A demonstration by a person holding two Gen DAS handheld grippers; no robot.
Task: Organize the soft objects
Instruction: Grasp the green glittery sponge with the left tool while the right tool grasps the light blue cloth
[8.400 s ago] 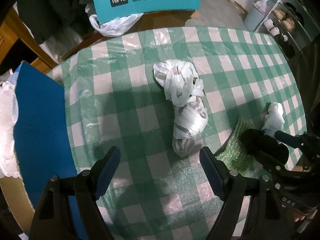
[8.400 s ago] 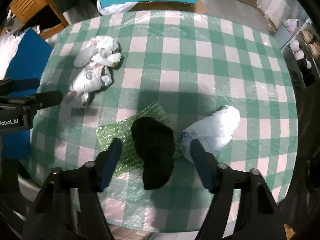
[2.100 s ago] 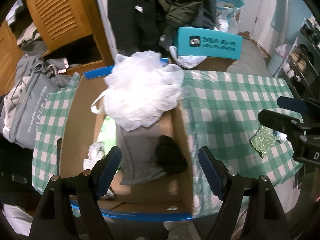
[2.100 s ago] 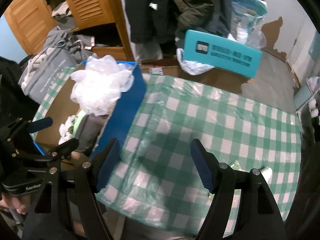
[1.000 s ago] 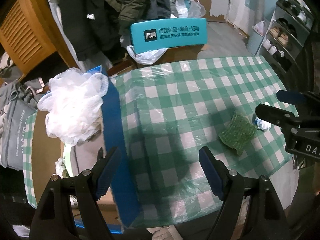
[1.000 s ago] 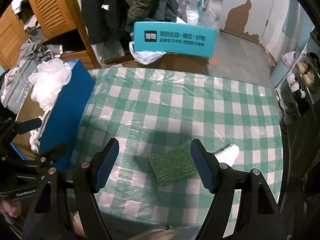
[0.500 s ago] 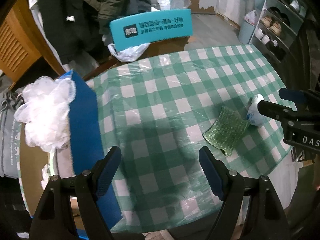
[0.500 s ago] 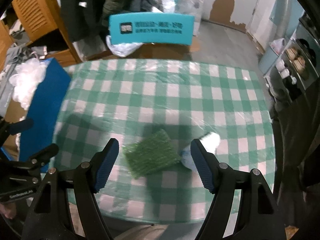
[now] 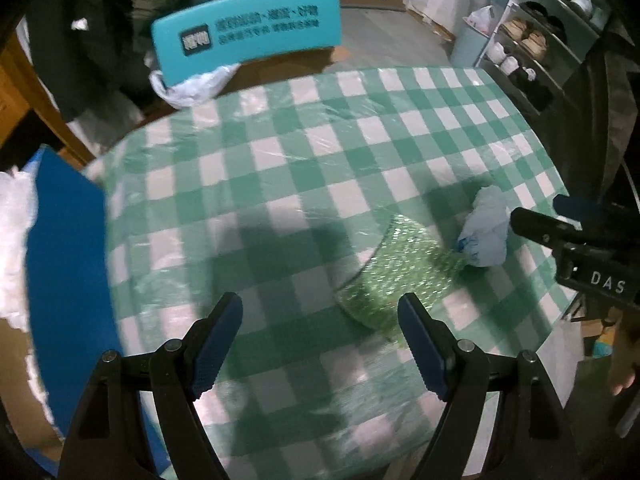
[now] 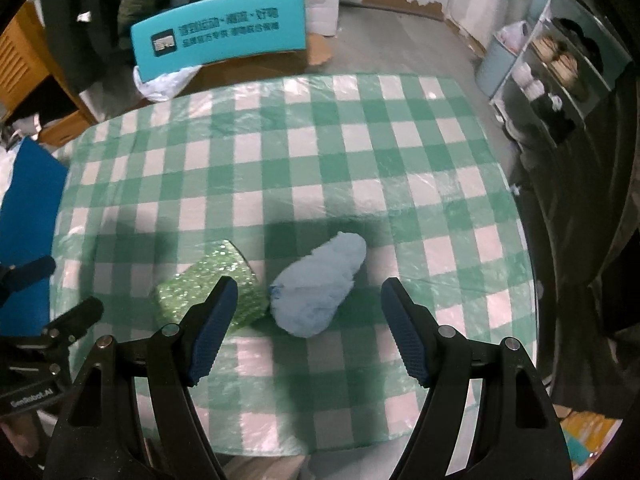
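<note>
A sparkly green sponge-like pad (image 9: 394, 276) (image 10: 212, 284) lies on the green-checked tablecloth (image 9: 280, 168) (image 10: 320, 160), touching a pale blue crumpled bundle (image 9: 486, 234) (image 10: 320, 284) on its right. My left gripper (image 9: 320, 344) hovers open above the cloth, the pad just ahead of its right finger. My right gripper (image 10: 306, 330) is open above the bundle, with the pad partly behind its left finger. Nothing is held in either. The blue-walled cardboard box (image 9: 66, 268) (image 10: 28, 196) with white plastic in it stands at the left.
A teal chair back (image 9: 248, 36) (image 10: 220, 40) with a white plastic bag (image 9: 192, 84) stands beyond the table's far edge. Shelves with shoes (image 9: 532, 52) (image 10: 560, 72) are at the right. Dark coats (image 9: 92, 28) hang at the back left.
Both grippers have swung right, away from the box, and come down toward the table. The green pad and the blue bundle now lie closer and larger ahead of the fingers.
</note>
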